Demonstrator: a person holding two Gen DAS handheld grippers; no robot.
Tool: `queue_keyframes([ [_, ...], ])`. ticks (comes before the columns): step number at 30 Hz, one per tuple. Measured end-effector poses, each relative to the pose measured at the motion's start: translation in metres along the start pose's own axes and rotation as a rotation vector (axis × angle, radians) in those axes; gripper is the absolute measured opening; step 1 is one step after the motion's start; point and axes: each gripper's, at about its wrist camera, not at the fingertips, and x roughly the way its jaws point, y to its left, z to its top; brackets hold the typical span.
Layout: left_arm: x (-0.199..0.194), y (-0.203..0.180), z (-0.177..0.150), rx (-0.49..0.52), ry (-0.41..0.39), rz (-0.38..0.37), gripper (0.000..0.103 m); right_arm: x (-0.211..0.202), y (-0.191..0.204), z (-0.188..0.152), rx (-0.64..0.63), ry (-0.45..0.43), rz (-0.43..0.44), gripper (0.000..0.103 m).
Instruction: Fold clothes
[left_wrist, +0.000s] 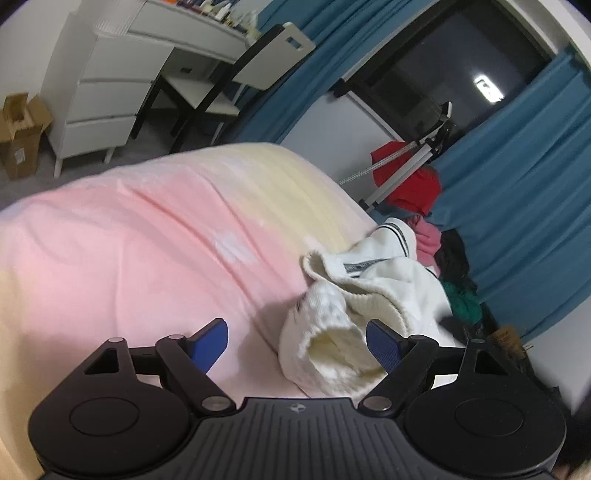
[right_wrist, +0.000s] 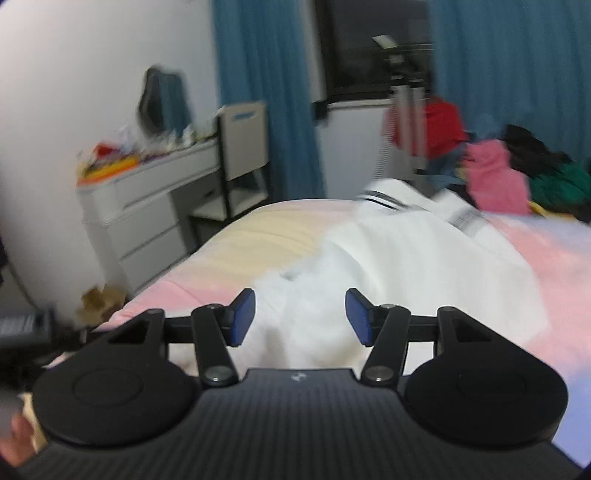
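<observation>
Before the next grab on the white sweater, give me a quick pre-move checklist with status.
1. Left gripper open, nothing pinched: ok. Pads stand wide apart.
2. Right gripper open, nothing pinched: ok. Sweater fabric lies beyond the pads, not clamped.
3. White sweater lying flat for folding: not ok. It is bunched on the pink blanket, with a sleeve cuff gaping toward the left gripper.
4. Grab point in line: ok for the left, the cuff sits just ahead between its pads.
5. Right view sharp enough to pick an edge: not ok, blurred.
6. Sweater clear of the clothes pile: cannot tell.
</observation>
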Motion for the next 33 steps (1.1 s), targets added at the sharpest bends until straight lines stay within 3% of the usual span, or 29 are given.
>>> queue_keyframes([
  [6, 0.029, 0.018, 0.007, -0.059, -0.007, 0.010, 0.084, 0.127, 0.049, 0.052, -0.275, 0.281, 0.036, 0.056],
  [10, 0.045, 0.022, 0.010, -0.074, -0.004, 0.014, 0.087, 0.186, 0.072, 0.054, -0.409, 0.475, 0.002, 0.056],
  [13, 0.050, 0.021, 0.009, -0.064, 0.006, 0.006, 0.087, 0.210, 0.079, 0.043, -0.448, 0.602, -0.019, 0.056],
  [15, 0.053, 0.018, 0.006, -0.046, 0.010, 0.010, 0.087, 0.221, 0.083, 0.029, -0.544, 0.659, -0.055, 0.057],
  [18, 0.056, 0.014, 0.004, -0.022, 0.014, 0.014, 0.087, 0.219, 0.090, 0.014, -0.606, 0.639, -0.101, 0.056],
  [21, 0.054, 0.012, 0.003, -0.013, -0.004, 0.022, 0.087, 0.199, 0.092, 0.017, -0.570, 0.546, -0.131, 0.037],
  [22, 0.054, 0.011, 0.002, -0.015, -0.009, 0.022, 0.087, 0.191, 0.091, 0.021, -0.544, 0.507, -0.143, 0.036],
  [26, 0.052, -0.006, -0.004, 0.066, -0.036, 0.020, 0.087, 0.140, 0.071, 0.047, -0.404, 0.344, -0.201, 0.025],
  [27, 0.051, -0.012, -0.006, 0.092, -0.044, 0.022, 0.087, 0.121, 0.062, 0.054, -0.358, 0.306, -0.219, 0.016],
  [28, 0.050, -0.018, -0.008, 0.116, -0.052, 0.023, 0.087, 0.102, 0.052, 0.061, -0.309, 0.267, -0.238, 0.013],
  [33, 0.044, -0.034, -0.019, 0.149, -0.045, -0.030, 0.087, 0.001, -0.011, 0.068, -0.053, 0.119, -0.281, 0.012],
])
